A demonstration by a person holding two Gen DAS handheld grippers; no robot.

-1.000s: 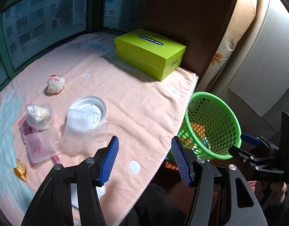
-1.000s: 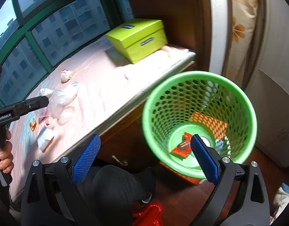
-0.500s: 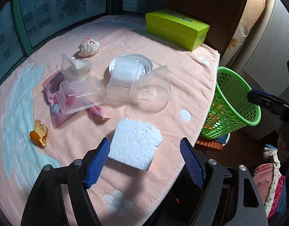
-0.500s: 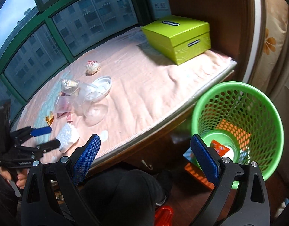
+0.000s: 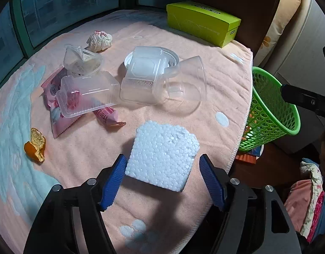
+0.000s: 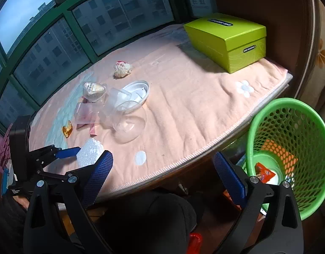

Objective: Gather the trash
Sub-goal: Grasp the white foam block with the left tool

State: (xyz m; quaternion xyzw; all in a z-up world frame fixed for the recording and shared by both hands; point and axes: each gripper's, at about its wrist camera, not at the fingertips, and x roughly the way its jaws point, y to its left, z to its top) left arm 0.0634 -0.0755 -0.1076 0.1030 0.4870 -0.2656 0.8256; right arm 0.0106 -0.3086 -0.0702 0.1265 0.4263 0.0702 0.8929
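Observation:
A white foam block [image 5: 163, 154] lies on the pink cloth near the table's front edge. My left gripper [image 5: 162, 180] is open, its blue pads either side of the block's near end, not squeezing it. The block also shows in the right wrist view [image 6: 89, 152]. Behind it lie clear plastic cups and trays [image 5: 162, 80], pink wrappers [image 5: 56, 97], orange peel [image 5: 35, 145] and a crumpled paper ball [image 5: 100, 40]. The green mesh basket [image 6: 289, 148] stands off the table's right edge with a few scraps inside. My right gripper [image 6: 162, 177] is open and empty, below the table edge, left of the basket.
A lime-green box [image 5: 202, 26] sits at the table's far right corner, by a brown wall. Windows run behind the table. The person's dark-clothed legs [image 6: 154, 216] are under the right gripper. Clothes lie on the floor at right [image 5: 310, 201].
My left gripper swung from the basket side back over the table and came down around the foam block. My right gripper pulled back and left from above the basket.

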